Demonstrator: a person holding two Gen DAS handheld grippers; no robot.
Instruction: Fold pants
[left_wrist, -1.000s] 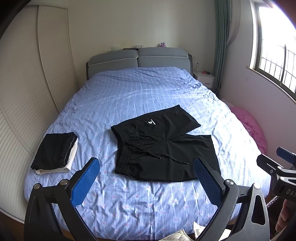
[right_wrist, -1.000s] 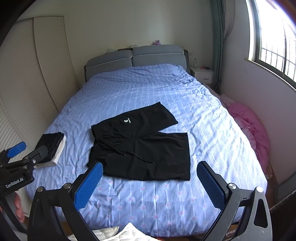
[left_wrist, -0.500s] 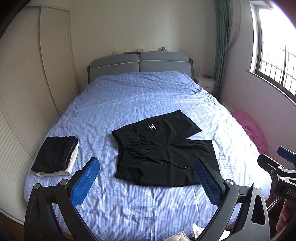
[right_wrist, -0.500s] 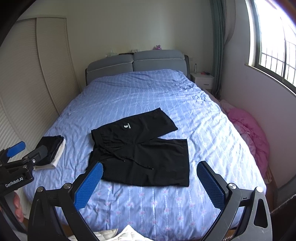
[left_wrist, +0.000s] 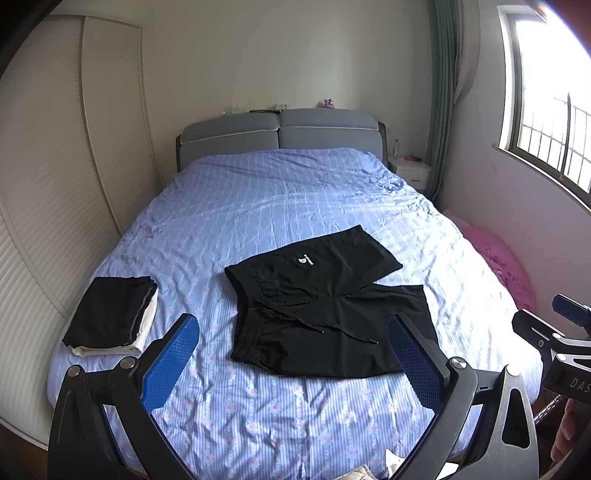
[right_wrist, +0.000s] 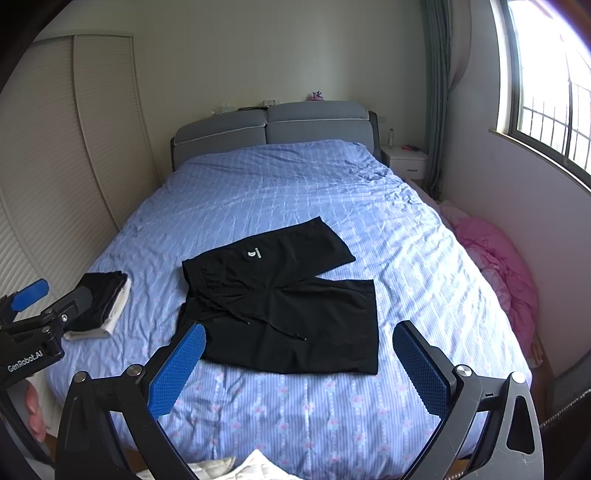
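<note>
Black shorts (left_wrist: 325, 306) (right_wrist: 284, 299) lie spread flat on the blue bed, waistband to the left, both legs pointing right, drawstring loose across the front. A small white logo shows on the far leg. My left gripper (left_wrist: 291, 339) hangs open above the near edge of the bed, in front of the shorts and apart from them. My right gripper (right_wrist: 299, 349) is open too, held short of the shorts with nothing between its fingers. Each gripper shows at the side of the other's view.
A folded stack of black and white clothes (left_wrist: 114, 317) (right_wrist: 103, 302) sits at the bed's near left corner. A pink bundle (right_wrist: 495, 266) lies on the floor to the right under the window. Grey headboard (left_wrist: 280, 136) and nightstand (left_wrist: 410, 171) stand at the far end.
Both grippers have pulled back and tilted slightly up; the shorts sit lower and a little farther off in both views. The shorts have not moved.
</note>
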